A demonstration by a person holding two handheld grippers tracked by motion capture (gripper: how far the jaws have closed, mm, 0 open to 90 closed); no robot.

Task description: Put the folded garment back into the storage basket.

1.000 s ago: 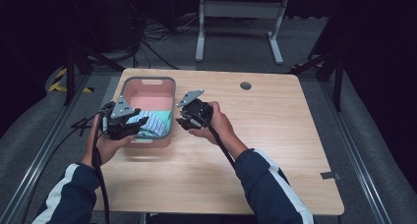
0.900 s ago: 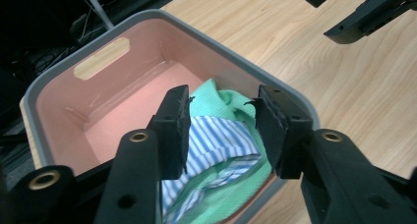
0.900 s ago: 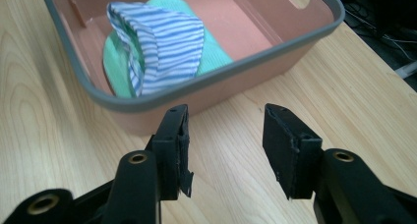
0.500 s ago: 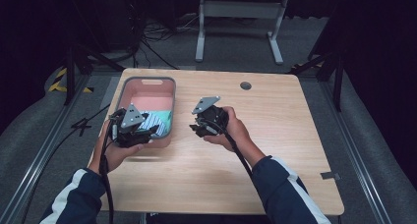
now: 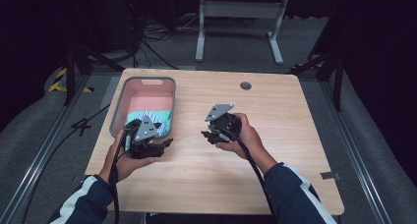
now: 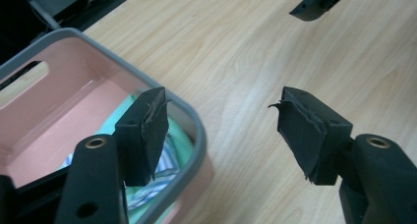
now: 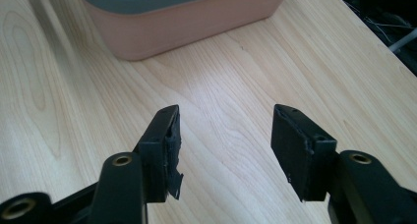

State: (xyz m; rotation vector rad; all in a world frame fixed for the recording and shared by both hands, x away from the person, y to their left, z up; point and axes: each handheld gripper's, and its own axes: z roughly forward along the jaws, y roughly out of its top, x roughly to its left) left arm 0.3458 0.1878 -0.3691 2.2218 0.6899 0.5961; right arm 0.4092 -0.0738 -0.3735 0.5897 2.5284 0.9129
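Folded green-and-white striped cloth (image 5: 153, 120) sits in the near end of the pink plastic bin with grey rim (image 5: 118, 117), at the far-left of the wooden table (image 5: 275, 155). Bin's long axis runs away from the person. Left gripper (image 5: 166, 143) is the nearer one: it hangs just beside the bin's near-right corner, cloth slightly behind and left of its tips. Right gripper (image 5: 206, 133) is further right over bare wood, well apart from the bin. Both sets of jaws have just been opening and stand spread about half, nothing between them (worn pads (image 6: 150, 130) visible, clean gap). Looks like a finished drop-off, my guess.
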